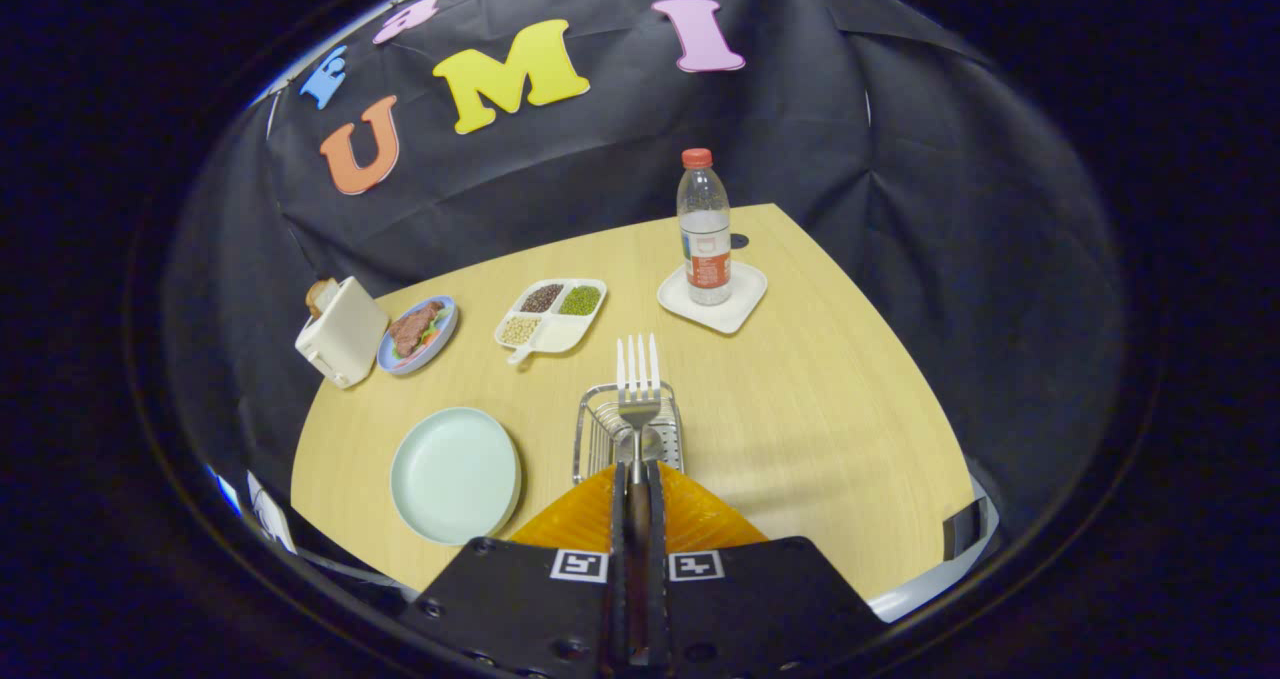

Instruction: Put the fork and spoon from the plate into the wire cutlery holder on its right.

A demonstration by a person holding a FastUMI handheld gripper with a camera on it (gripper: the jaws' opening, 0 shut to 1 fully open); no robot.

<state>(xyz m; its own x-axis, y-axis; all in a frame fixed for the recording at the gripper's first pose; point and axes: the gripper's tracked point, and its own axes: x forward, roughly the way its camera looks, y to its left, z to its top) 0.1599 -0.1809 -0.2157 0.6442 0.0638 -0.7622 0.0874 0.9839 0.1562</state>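
So here's how my table [800, 409] is laid out right now. The gripper [637, 479] has its fingers closed on the fork [637, 389] handle, and the tines stick out ahead, right over the wire cutlery holder [628, 434], which sits just beyond the fingers. I can't make out a spoon in it. Left of the holder, near but apart, is the plate [455, 474]. Further back there's a divided tray [552, 314] in the middle, a small dish of food [418, 334] to its left, and a toaster [340, 334] touching that dish on the far left. Back right, a bottle [704, 229] stands upright on a little square tray [713, 299].
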